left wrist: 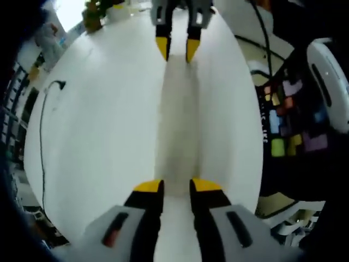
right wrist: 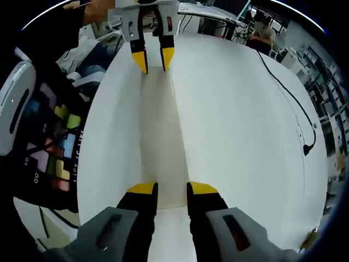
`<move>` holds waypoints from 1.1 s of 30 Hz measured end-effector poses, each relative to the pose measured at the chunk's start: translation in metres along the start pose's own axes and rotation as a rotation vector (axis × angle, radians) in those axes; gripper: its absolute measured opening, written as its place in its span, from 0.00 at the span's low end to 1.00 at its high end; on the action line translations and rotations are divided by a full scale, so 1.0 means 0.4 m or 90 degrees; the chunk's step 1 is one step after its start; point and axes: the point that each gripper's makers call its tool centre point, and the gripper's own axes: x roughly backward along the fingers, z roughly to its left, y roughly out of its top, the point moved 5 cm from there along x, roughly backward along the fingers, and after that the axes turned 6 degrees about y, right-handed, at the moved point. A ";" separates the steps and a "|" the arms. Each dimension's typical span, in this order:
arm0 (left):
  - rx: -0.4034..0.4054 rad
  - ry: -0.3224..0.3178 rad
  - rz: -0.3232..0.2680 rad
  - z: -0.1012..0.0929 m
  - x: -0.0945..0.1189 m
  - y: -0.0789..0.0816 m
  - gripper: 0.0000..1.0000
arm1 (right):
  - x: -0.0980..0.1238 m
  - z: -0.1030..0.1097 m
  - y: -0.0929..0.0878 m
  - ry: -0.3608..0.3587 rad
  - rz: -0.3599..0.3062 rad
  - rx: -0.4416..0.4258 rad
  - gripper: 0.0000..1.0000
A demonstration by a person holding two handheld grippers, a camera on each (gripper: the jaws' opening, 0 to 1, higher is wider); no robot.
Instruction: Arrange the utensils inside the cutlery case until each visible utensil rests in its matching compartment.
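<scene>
My left gripper (left wrist: 177,186) rises from the bottom of the left gripper view, its yellow-tipped jaws a little apart with nothing between them. Facing it across the white table (left wrist: 109,136) is my right gripper (left wrist: 177,49), also open and holding nothing. In the right gripper view, my right gripper (right wrist: 173,189) stands open over the same table (right wrist: 234,136), and the left gripper (right wrist: 153,59) points back at it from the far side. A faint greyish strip runs along the tabletop between the two.
A black cable (left wrist: 42,142) (right wrist: 294,109) lies along one side of the table. Off the other edge sit a dark panel with coloured patches (left wrist: 292,120) (right wrist: 52,147) and a white rounded device (left wrist: 330,82) (right wrist: 13,103). A person (right wrist: 264,33) sits in the background.
</scene>
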 end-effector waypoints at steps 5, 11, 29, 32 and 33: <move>0.007 0.047 -0.097 -0.013 0.040 0.001 0.28 | 0.025 0.009 -0.006 -0.016 -0.075 0.003 0.33; 0.051 0.077 -0.166 -0.013 0.035 -0.035 0.36 | 0.024 0.015 -0.023 -0.027 -0.169 -0.014 0.44; 0.187 0.120 -0.302 -0.021 -0.035 -0.099 0.54 | -0.018 0.025 -0.102 -0.084 -0.283 -0.070 0.48; 0.206 0.121 -0.311 -0.019 -0.045 -0.103 0.56 | -0.028 0.025 -0.108 -0.085 -0.296 -0.088 0.49; 0.211 0.122 -0.314 -0.019 -0.049 -0.105 0.56 | -0.032 0.027 -0.110 -0.086 -0.297 -0.088 0.49</move>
